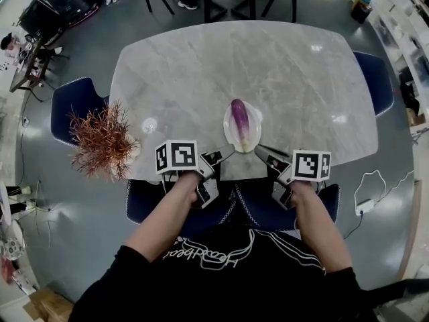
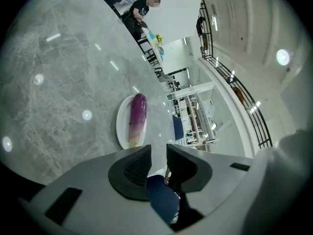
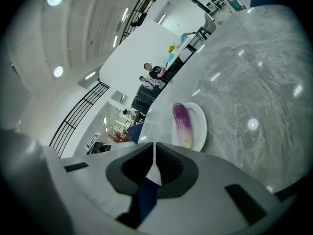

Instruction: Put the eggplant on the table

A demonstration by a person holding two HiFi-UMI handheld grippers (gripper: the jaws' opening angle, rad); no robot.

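Purple eggplant [image 1: 238,118] lies on a plate [image 1: 228,130] on the counter [image 1: 201,66]. Just short of the plate, both forearms angle inward, left tongs [image 1: 230,151] slightly apart, right tongs [image 1: 259,149] together.

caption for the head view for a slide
An eggplant lies on a white plate on the marble table, the left hand-held gripper and right hand-held gripper empty at its near edge.

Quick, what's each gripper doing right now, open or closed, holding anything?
Left gripper: slightly open, holding nothing.
Right gripper: closed, holding nothing.
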